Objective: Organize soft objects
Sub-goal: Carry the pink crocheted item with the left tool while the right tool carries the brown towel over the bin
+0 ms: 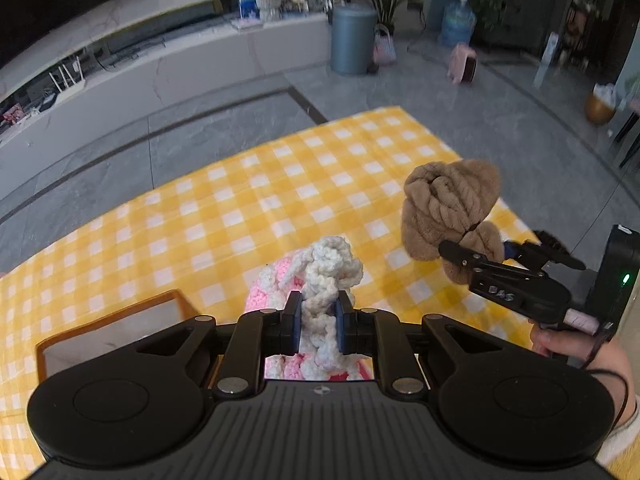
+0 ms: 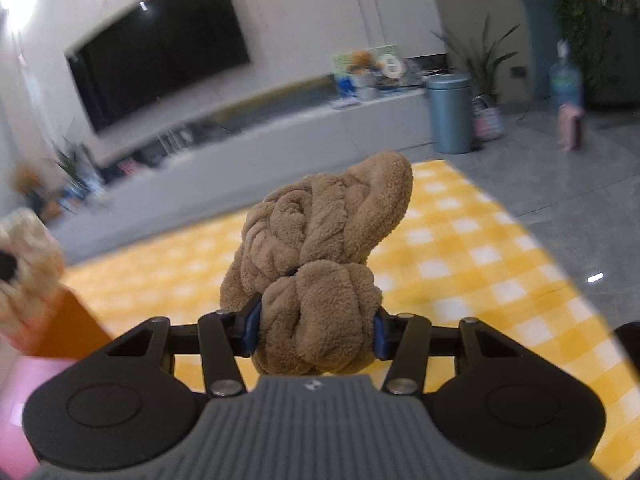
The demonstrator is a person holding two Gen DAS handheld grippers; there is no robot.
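My left gripper (image 1: 318,322) is shut on a white and pink crocheted toy (image 1: 326,268) and holds it above the yellow checked cloth (image 1: 240,208). My right gripper (image 2: 316,330) is shut on a brown plush knotted toy (image 2: 320,248), held in the air over the cloth. In the left wrist view the right gripper (image 1: 472,256) shows at the right with the brown plush toy (image 1: 448,204) in it. An orange box (image 1: 108,334) with a grey inside lies below the left gripper; its edge shows in the right wrist view (image 2: 68,328).
The cloth lies on a grey tiled floor (image 1: 460,112). A white TV bench (image 1: 180,68), a blue-grey bin (image 1: 352,38), a water bottle (image 1: 458,24) and plants stand far behind. The right wrist view is blurred.
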